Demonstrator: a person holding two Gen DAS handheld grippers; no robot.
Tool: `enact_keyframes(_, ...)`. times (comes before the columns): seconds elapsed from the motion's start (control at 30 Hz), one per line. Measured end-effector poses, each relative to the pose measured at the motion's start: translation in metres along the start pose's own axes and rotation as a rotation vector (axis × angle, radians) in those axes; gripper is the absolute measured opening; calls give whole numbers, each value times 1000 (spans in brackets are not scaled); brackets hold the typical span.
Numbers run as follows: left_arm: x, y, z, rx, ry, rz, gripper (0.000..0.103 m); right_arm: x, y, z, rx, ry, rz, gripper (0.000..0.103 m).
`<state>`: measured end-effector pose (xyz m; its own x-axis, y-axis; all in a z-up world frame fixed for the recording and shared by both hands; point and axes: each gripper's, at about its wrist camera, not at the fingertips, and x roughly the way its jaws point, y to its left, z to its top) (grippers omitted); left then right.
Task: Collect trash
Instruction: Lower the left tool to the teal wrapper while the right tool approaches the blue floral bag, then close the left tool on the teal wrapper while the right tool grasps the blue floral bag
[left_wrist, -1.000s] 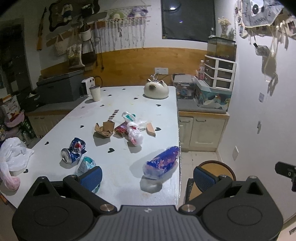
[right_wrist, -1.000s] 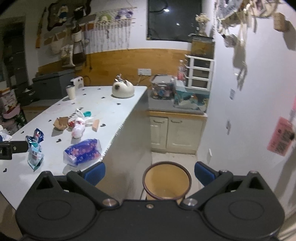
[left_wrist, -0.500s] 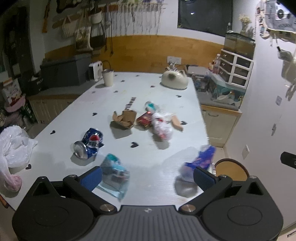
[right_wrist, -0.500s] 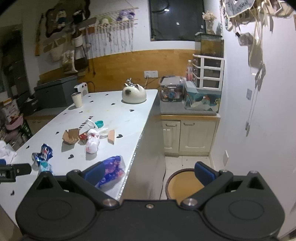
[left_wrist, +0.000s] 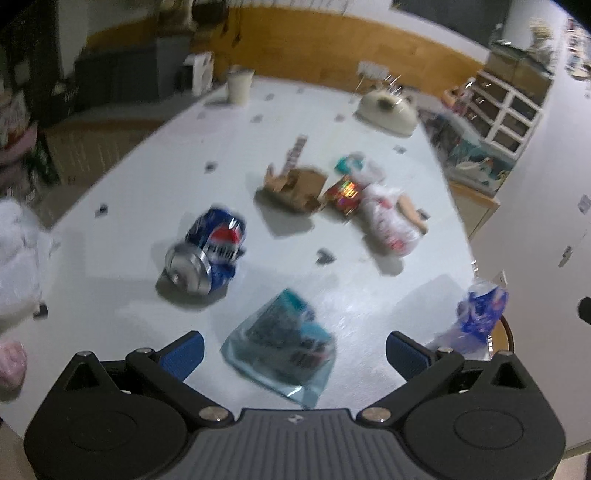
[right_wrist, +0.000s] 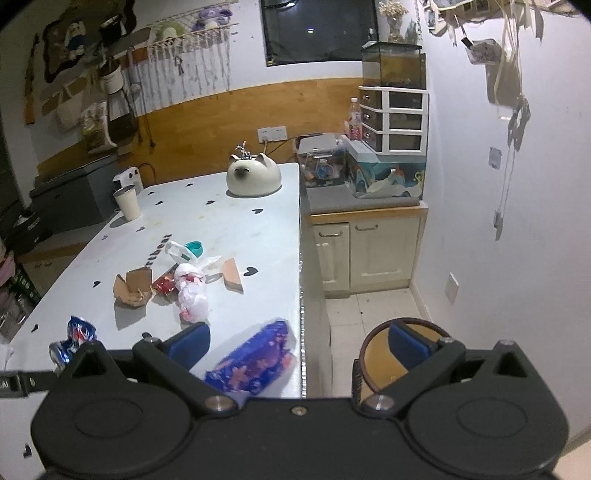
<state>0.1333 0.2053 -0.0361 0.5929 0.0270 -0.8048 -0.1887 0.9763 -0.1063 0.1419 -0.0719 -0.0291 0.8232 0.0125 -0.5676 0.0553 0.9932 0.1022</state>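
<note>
Left wrist view: a clear wrapper (left_wrist: 280, 345) was framed between wide-open, empty jaws. Right jaws were likewise spread empty, a purple packet (right_wrist: 255, 360) between them.

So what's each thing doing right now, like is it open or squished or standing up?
left gripper: open, empty
right gripper: open, empty
soda can: crushed, on its side
teal wrapper: lying flat
blue packet: lying at table edge
cardboard box: torn open
cup: upright
bin: open, on floor
</note>
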Motion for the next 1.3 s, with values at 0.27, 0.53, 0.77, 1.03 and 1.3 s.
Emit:
enact_keyframes(0.27, 46, 30, 15, -220, 156, -40, 103, 16, 22, -2, 41, 22, -60, 103)
enact_keyframes(0.53, 91, 41, 18, -543, 320, -45, 103, 42, 30, 3, 104, 93, -24, 103)
enact_keyframes(0.77, 110, 45, 5, -634, 433, -5, 103, 77, 24, 4, 336, 212, -56, 103)
enact_keyframes(1.03, 116, 59, 0, -695, 469, 26, 103, 126, 21, -16, 592, 362, -82, 96)
enact_keyframes(1.3, 121, 66, -4, -740, 489, 52, 102, 156, 31, -35, 716, 444, -38, 63)
